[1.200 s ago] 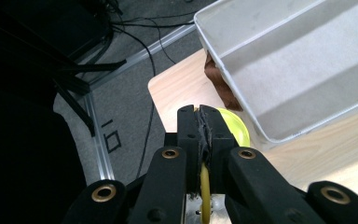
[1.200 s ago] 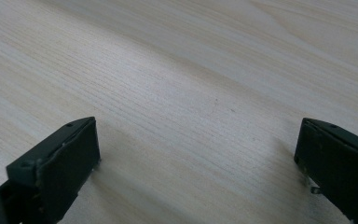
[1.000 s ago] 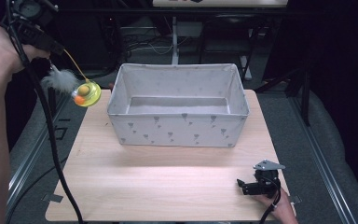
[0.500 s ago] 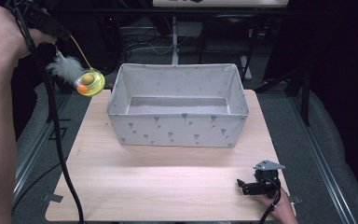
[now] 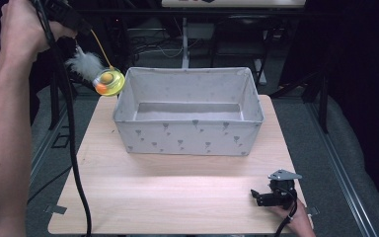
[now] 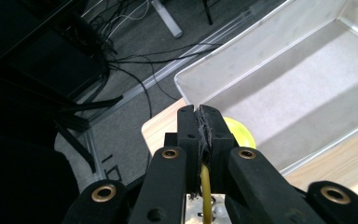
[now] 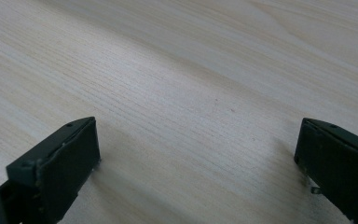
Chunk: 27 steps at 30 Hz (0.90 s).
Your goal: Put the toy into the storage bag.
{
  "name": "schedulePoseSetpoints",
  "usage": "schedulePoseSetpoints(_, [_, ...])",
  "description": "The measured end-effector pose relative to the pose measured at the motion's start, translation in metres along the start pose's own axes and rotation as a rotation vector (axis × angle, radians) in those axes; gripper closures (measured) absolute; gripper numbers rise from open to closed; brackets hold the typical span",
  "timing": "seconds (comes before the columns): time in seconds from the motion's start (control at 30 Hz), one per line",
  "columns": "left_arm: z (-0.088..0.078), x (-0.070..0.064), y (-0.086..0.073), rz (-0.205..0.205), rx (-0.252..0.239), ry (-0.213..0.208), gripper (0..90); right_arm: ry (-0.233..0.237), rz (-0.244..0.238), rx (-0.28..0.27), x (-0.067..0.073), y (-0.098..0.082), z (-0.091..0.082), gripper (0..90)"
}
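Note:
A cat toy, a yellow disc (image 5: 110, 82) with an orange ball and a white feather (image 5: 84, 63), dangles from a thin yellow wand (image 6: 205, 185). My left gripper (image 5: 85, 29) is raised at the top left and shut on that wand. The toy hangs just outside the left rear corner of a grey fabric box (image 5: 187, 140). In the left gripper view the shut jaws (image 6: 199, 113) hide most of the disc (image 6: 240, 135), with the box (image 6: 261, 29) beyond. My right gripper (image 5: 253, 194) rests on the table near its front right corner; its jaws (image 7: 196, 133) stand open with nothing between them.
The wooden table (image 5: 168, 195) holds the box at its middle back. A black cable (image 5: 74, 163) trails down from the left gripper over the table's left edge. Dark frames and cables lie on the floor behind.
My left hand has risen and carried the hanging toy to the right, closer to the box's left rear corner. The right gripper has stayed put.

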<state>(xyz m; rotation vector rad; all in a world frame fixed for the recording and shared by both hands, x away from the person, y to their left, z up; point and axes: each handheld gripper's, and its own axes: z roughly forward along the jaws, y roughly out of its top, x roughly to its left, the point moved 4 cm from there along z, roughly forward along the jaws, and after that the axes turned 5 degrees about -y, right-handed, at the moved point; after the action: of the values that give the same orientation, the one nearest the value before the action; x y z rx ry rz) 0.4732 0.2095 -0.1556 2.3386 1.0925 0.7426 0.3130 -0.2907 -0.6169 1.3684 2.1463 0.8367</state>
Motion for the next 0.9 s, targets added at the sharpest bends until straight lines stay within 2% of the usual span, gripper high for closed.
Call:
schedulePoseSetpoints(0.47, [0.018,-0.020,0.020,0.035,-0.015,-0.062,88.1,-0.003,0.001,0.000,0.000,0.000,0.000,0.0])
schedulePoseSetpoints(0.7, [0.031,-0.032,0.025,0.072,0.015,-0.084,88.1,-0.003,0.001,0.000,0.000,0.000,0.000,0.0])
schedulePoseSetpoints(0.9, [0.048,-0.042,0.021,0.092,0.052,-0.100,88.1,-0.003,0.001,0.000,0.000,0.000,0.000,0.0])
